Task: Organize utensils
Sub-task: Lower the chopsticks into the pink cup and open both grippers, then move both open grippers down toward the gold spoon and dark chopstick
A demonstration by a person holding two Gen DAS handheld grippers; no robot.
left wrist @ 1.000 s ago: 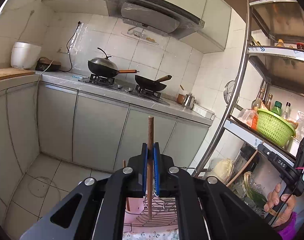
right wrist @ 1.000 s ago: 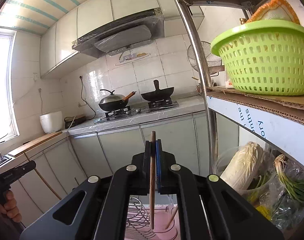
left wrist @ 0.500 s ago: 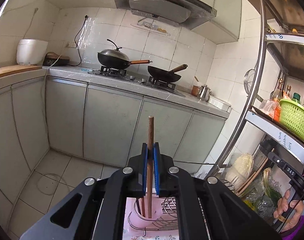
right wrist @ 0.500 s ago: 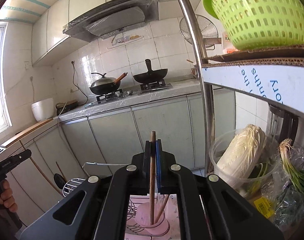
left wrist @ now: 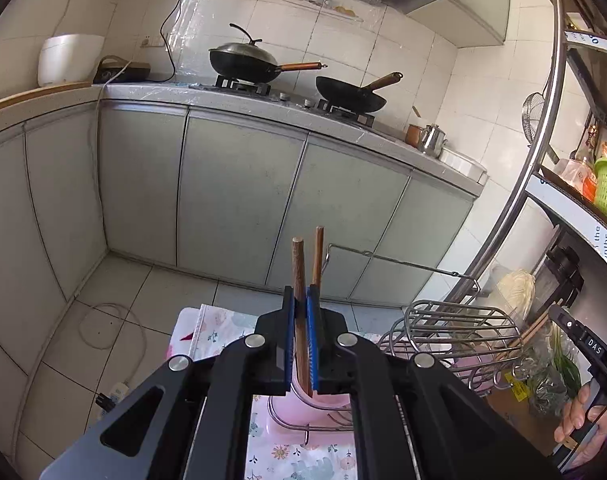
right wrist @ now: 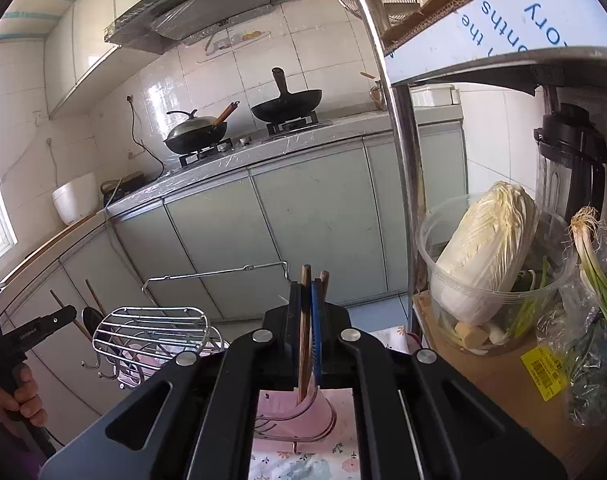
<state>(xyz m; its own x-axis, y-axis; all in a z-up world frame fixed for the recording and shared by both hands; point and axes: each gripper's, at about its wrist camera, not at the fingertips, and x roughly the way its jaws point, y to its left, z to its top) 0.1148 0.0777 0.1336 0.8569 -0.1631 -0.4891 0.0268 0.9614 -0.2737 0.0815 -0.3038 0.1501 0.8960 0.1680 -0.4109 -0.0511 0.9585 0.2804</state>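
My left gripper is shut on a round wooden utensil handle, held upright with its lower end in a pink cup of the wire rack. A second wooden handle stands just right of it in the same cup. My right gripper is shut on a wooden handle whose lower end sits in a pink cup. Another wooden handle stands behind the right pad. The wire rack stands to the left in the right wrist view.
The rack stands on a floral cloth. A steel shelf post rises at the right, with a cabbage in a clear tub and spring onions. The kitchen counter with two woks is behind.
Both grippers have come down with their wooden handles. The rack and pink cups have risen into view, and the handles' lower ends now sit in the cups.
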